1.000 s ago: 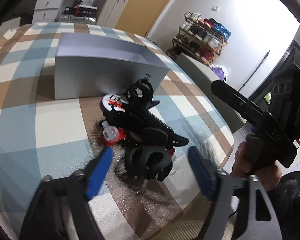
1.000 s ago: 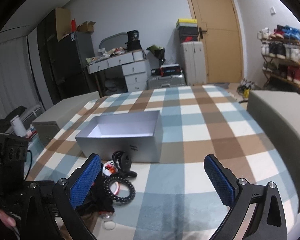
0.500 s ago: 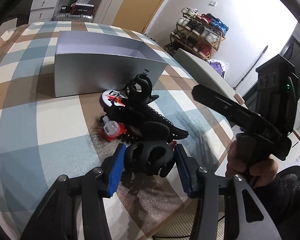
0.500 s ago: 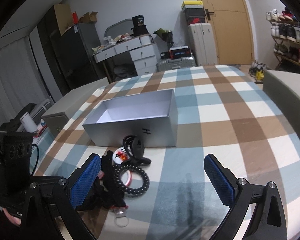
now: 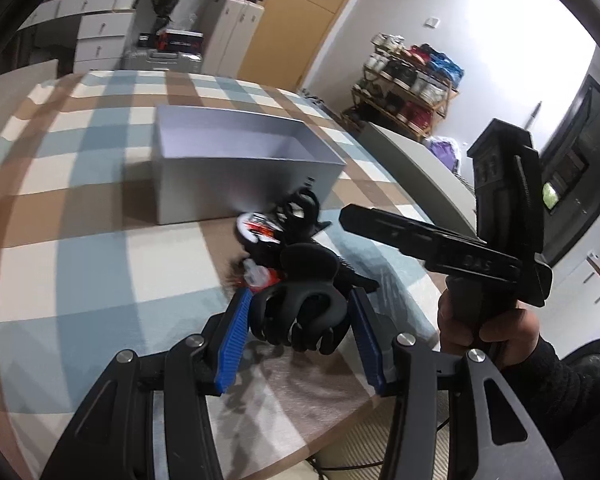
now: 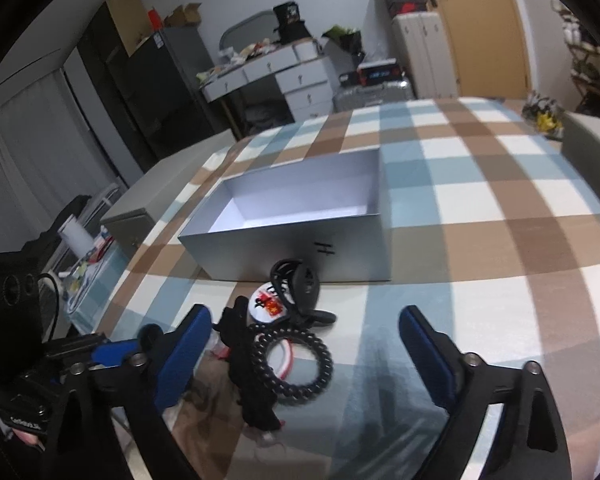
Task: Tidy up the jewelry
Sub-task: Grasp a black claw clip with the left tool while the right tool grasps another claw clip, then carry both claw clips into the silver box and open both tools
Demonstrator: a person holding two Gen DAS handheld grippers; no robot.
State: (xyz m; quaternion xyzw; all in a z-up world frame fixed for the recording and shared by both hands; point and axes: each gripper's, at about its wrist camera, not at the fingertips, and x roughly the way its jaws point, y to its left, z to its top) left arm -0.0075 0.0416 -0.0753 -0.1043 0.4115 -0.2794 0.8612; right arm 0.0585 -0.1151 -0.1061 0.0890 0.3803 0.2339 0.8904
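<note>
Near counter edge, left gripper (image 5: pixel 296 330) clamping black claw clip (image 5: pixel 300 312). Right gripper (image 6: pixel 304 354) closing, still wide apart, straddling black coil hair tie (image 6: pixel 292 364), not touching. Sitting behind pile: grey box (image 6: pixel 300 216).

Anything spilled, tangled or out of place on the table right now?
Yes: the accessories lie in a jumbled heap in front of the grey box, none inside it. The left gripper grips a black claw clip.
</note>
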